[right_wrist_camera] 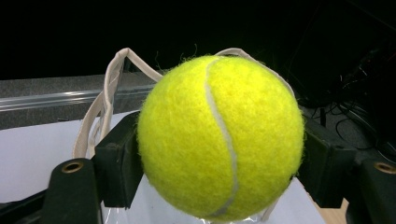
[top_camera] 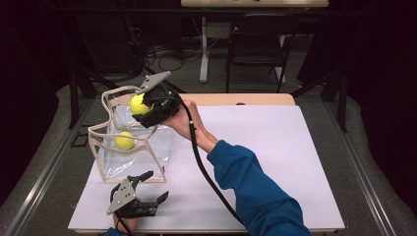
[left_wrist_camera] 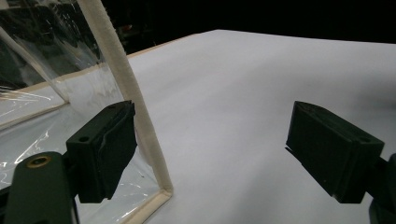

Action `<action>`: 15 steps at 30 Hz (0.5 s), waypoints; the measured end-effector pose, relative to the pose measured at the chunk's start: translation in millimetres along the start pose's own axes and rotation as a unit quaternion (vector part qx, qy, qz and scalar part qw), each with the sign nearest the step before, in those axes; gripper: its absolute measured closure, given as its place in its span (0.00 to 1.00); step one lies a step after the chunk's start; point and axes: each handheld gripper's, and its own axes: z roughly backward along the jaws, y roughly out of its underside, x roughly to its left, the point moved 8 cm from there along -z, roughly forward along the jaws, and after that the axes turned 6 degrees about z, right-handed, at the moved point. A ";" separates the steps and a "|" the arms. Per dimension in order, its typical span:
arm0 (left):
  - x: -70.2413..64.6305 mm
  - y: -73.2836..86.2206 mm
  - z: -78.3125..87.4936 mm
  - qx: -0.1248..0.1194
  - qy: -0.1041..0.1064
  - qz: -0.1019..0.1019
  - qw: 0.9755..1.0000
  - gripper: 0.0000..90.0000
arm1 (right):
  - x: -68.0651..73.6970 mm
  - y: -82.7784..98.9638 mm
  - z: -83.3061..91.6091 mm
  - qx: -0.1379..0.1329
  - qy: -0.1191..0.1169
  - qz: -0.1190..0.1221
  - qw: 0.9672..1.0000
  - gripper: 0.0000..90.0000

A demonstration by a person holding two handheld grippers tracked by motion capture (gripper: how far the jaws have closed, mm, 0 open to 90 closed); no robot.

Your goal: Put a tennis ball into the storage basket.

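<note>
A clear plastic bag [top_camera: 133, 157] with cream fabric edging and handles stands open at the table's left. One yellow tennis ball [top_camera: 125, 140] lies inside it. My right gripper [top_camera: 142, 109] hovers over the bag's mouth, shut on a second tennis ball [top_camera: 139, 104]; this held ball [right_wrist_camera: 219, 137] sits squeezed between both black pads, with the bag's handles [right_wrist_camera: 107, 93] behind it. My left gripper [top_camera: 153, 187] rests near the table's front edge, just in front of the bag, open with nothing between its pads. One left pad [left_wrist_camera: 105, 149] sits right by the bag's cream corner edge [left_wrist_camera: 140, 116].
A white sheet [top_camera: 265, 162] covers the table, with bare room to the right of the bag. A black cable [top_camera: 206, 172] trails from the right gripper across the sheet. A chair [top_camera: 258, 44] and a desk leg [top_camera: 203, 49] stand beyond the table's far edge.
</note>
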 end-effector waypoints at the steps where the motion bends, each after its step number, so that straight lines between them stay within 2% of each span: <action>1: 0.0 0.1 -0.3 0.000 0.001 0.000 1.000 0.18 | -0.2 -0.1 -0.8 0.000 0.001 0.000 1.000 0.29; 15: 0.5 0.5 -0.4 0.003 0.001 -0.002 1.000 0.18 | 1.8 2.3 -14.0 0.025 -0.008 0.004 1.000 0.29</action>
